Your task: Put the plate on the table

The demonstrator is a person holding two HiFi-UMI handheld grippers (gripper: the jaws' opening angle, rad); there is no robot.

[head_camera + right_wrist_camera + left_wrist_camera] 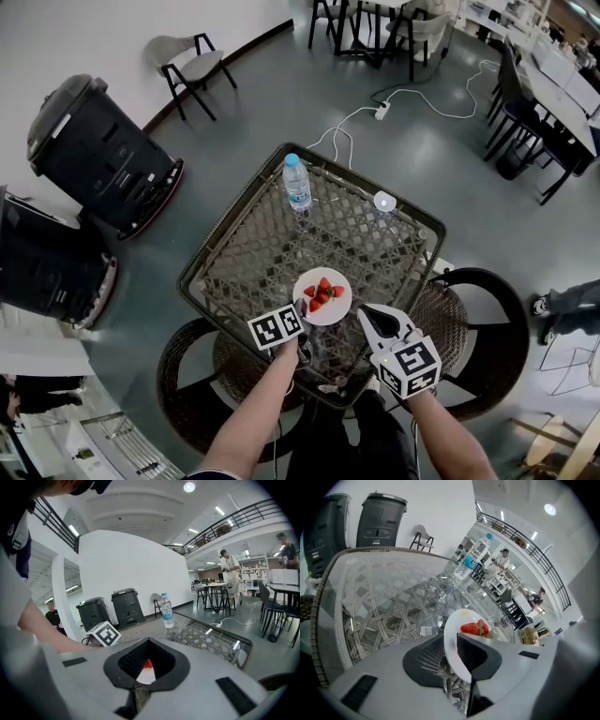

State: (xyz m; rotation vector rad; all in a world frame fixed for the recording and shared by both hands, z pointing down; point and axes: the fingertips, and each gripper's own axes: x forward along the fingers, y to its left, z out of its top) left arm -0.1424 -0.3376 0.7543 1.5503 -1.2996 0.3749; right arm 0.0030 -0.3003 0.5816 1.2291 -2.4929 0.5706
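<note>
Near edge of wicker table (pixel 246 246), left tongs (pixel 451 654) pinch white plate (pixel 330 314) w/ strawberries (pixel 322 292); right tongs (pixel 144 668) ajar, empty.

Looking down onto a glossy grey floor (pixel 441 159) bordering a white wall (pixel 94 37). Seeing two dark bin-like units (pixel 98 155) standing near that wall, a lone chair (pixel 192 66) beyond. Tracing a white cable (pixel 422 94) from a power strip (pixel 382 111). Noting a woven table (pixel 253 253) flanked by round wicker chairs (pixel 478 319), desks (pixel 562 75) far right. Taking light from ceiling lamps (pixel 189 487) above a railed balcony (pixel 234 524).
</note>
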